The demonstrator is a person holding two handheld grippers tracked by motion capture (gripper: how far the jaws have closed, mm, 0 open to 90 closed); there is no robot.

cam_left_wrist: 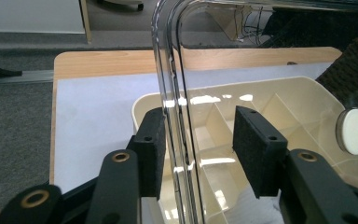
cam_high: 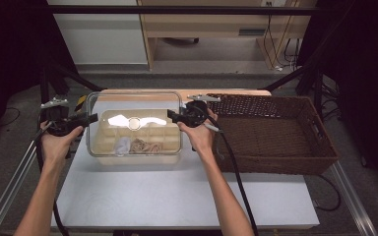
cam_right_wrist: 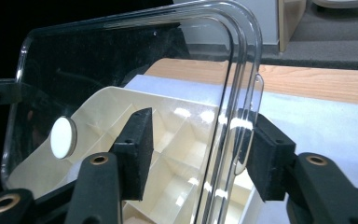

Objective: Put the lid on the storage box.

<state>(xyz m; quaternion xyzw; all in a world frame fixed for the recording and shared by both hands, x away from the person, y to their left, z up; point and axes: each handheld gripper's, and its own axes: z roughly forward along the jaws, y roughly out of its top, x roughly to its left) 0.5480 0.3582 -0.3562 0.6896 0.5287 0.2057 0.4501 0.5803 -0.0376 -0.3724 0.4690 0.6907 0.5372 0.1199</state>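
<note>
Reaching level from both sides, left gripper [cam_high: 92, 118] and right gripper [cam_high: 171, 116] straddle the clear lid [cam_high: 134, 101], released.

— What is it, exactly?

— A clear, rounded-corner plastic lid [cam_high: 134, 105], raised at a tilt over a cream plastic organiser box with divided compartments [cam_high: 137, 139].

— And where does the box sit?

— On the white table mat [cam_high: 177, 191], just left of the brown wicker basket [cam_high: 275, 132]. A white round knob [cam_high: 134, 123] shows at the lid's middle; small pale items lie in the box's front compartments.
</note>
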